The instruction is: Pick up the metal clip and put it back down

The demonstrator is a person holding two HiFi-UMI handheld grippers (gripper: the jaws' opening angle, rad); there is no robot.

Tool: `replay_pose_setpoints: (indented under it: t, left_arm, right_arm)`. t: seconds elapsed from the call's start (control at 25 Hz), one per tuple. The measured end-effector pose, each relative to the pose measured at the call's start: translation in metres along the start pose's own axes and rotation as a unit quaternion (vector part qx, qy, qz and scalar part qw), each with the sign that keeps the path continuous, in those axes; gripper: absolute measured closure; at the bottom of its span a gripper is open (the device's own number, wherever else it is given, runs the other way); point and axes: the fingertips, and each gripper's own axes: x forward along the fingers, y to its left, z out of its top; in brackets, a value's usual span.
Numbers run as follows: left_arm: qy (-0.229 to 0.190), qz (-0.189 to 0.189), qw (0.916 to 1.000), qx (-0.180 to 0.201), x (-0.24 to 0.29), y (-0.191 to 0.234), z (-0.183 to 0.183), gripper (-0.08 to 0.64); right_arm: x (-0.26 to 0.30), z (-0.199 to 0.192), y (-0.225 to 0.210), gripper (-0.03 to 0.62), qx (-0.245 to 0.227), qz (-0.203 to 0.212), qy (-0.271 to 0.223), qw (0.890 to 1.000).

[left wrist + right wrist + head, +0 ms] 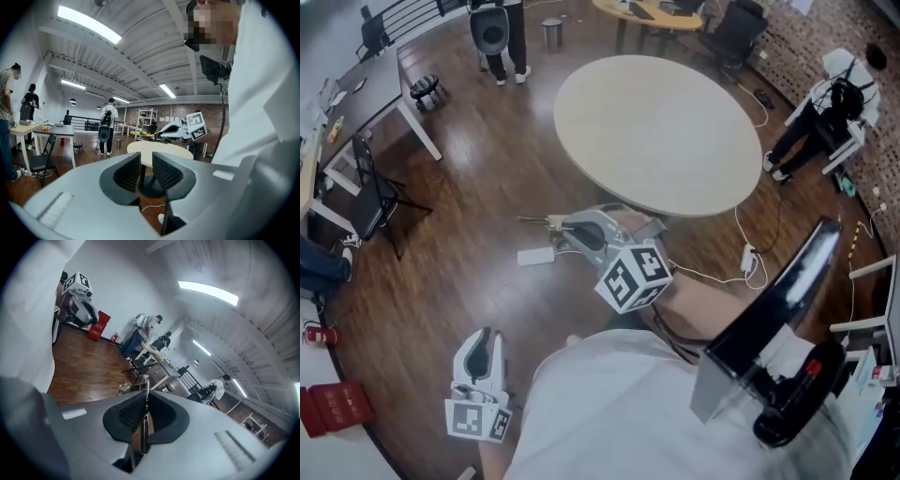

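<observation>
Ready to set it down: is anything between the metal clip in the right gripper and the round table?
Nothing visible. The right gripper is shut on the metal clip, held just off the near edge of the round table, with only open air between them.

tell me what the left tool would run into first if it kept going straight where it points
Most likely the round table: its pedestal shows in the gap between the left tool's open jaws. Nothing nearer shows in that line, though depth is hard to judge.
</observation>
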Motion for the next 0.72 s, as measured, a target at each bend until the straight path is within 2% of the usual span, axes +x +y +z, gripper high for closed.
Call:
replay_pose_setpoints:
  t: [0.28, 0.72]
  left_arm:
    - [-0.008, -0.025, 0.9996, 0.007, 0.0, -0.001, 0.0, 0.491]
    - [-0.002, -0.047, 0.9988, 0.011, 0.024, 0.003, 0.001, 0.492]
  right_arm:
    - [-0.007, 0.019, 0.012, 0.586, -0.002, -0.005, -0.005, 1.0]
    - [-0.004, -0.004, -0.009, 0.586, 0.004, -0.022, 0.014, 1.0]
